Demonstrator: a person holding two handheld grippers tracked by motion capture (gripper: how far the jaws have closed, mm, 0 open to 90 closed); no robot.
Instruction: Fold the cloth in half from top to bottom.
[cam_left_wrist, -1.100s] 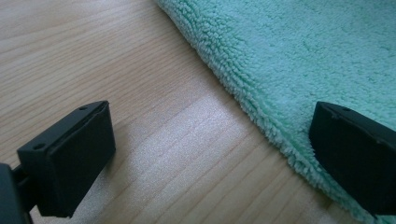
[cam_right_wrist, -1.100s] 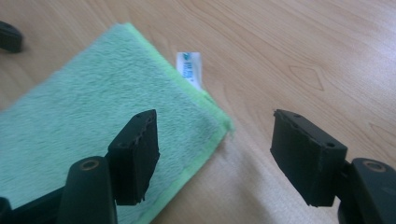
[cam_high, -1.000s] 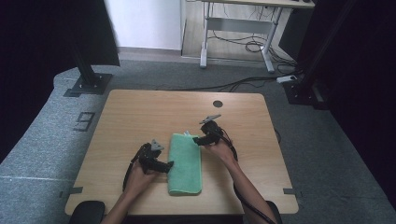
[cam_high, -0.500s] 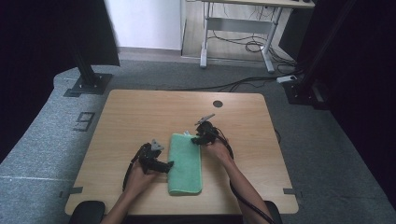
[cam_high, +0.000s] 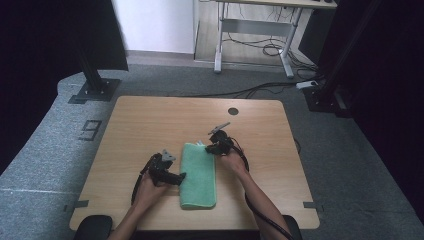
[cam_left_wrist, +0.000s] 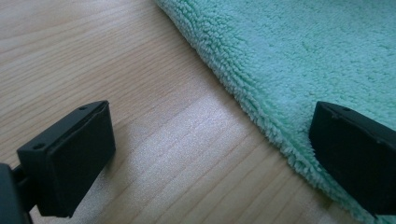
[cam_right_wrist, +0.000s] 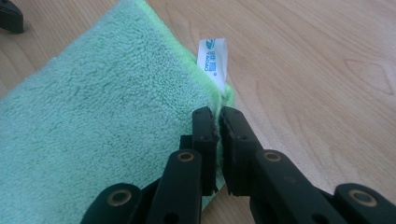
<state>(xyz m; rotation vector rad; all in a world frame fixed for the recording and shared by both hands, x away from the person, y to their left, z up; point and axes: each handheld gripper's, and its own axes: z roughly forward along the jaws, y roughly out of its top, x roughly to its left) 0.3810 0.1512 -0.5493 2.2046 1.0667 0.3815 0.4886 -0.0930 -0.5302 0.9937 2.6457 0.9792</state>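
Green towel (cam_high: 198, 175) lies folded lengthwise near the middle of the bench (cam_high: 150, 120), toward the near edge. Right gripper (cam_right_wrist: 218, 122): jaws have just been closing and now pinch the towel's far right edge beside the white label (cam_right_wrist: 214, 63). Left gripper (cam_high: 176, 176): jaws spread wide, straddling the towel's left edge, nothing clamped. Step in hand looks like securing corners for a fold; next move likely needs the left jaws to close on their edge before any lift

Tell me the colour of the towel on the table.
Mint green; the towel shows it best in the right gripper view, with a small white label at its corner.
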